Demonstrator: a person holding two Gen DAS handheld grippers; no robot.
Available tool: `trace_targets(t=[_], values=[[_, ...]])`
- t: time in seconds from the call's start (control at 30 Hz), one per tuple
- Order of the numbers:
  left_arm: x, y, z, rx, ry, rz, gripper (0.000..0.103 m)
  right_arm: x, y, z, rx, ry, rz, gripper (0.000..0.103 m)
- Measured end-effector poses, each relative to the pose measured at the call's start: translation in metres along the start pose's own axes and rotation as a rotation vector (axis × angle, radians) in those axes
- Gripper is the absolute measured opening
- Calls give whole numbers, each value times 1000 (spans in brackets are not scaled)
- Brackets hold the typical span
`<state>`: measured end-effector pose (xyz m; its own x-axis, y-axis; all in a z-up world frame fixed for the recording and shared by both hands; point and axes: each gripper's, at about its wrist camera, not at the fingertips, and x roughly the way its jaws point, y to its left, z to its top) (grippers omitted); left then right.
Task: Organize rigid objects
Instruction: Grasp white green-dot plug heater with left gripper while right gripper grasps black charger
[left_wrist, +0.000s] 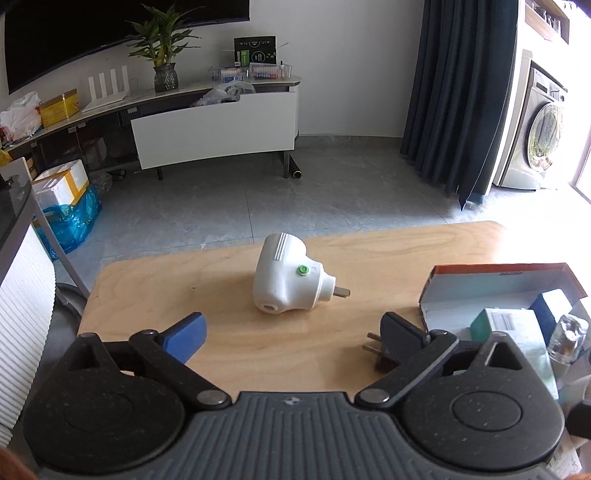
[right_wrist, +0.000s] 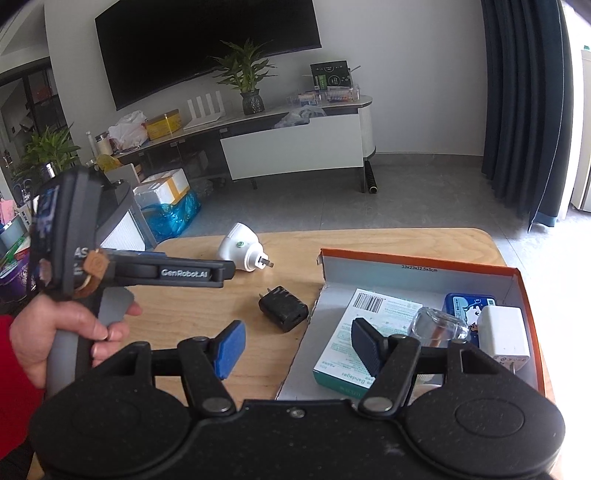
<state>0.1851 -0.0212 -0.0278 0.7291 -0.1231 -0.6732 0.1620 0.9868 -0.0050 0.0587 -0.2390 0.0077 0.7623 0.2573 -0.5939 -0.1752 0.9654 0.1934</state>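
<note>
My left gripper (left_wrist: 291, 332) stands wide open just above the wooden table (left_wrist: 229, 354), with nothing between its fingers. A white plug-in device (left_wrist: 291, 280) with a green button lies on its side just ahead of it. A black charger plug (left_wrist: 380, 350) lies by the right finger, partly hidden by it. In the right wrist view, a hand (right_wrist: 66, 332) holds the left gripper (right_wrist: 225, 273) near the white device (right_wrist: 240, 253) and the black charger (right_wrist: 283, 308). My right gripper (right_wrist: 298, 349) is open and empty, over the left wall of an orange-rimmed box (right_wrist: 406, 258).
The box holds a bandage carton (right_wrist: 369, 325), a blue tin (right_wrist: 469, 301), a white charger (right_wrist: 504, 336) and a clear plastic item (right_wrist: 439, 326). The table's far edge (left_wrist: 369, 234) drops to a tiled floor. A white ribbed unit (left_wrist: 22, 325) stands at the left.
</note>
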Motion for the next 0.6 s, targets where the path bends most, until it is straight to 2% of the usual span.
trace_targets(t=[0.3, 0.47, 0.5, 0.6], values=[[54, 0, 11, 78, 29, -19, 103, 27, -2, 11, -19, 21, 24, 77], [62, -1, 10, 101, 4, -44, 103, 43, -1, 14, -31, 40, 31, 77], [64, -2, 10, 110, 9, -57, 94, 47, 0, 15, -37, 46, 32, 77], [62, 1, 6, 102, -6, -68, 91, 56, 2, 17, -55, 58, 33, 77]])
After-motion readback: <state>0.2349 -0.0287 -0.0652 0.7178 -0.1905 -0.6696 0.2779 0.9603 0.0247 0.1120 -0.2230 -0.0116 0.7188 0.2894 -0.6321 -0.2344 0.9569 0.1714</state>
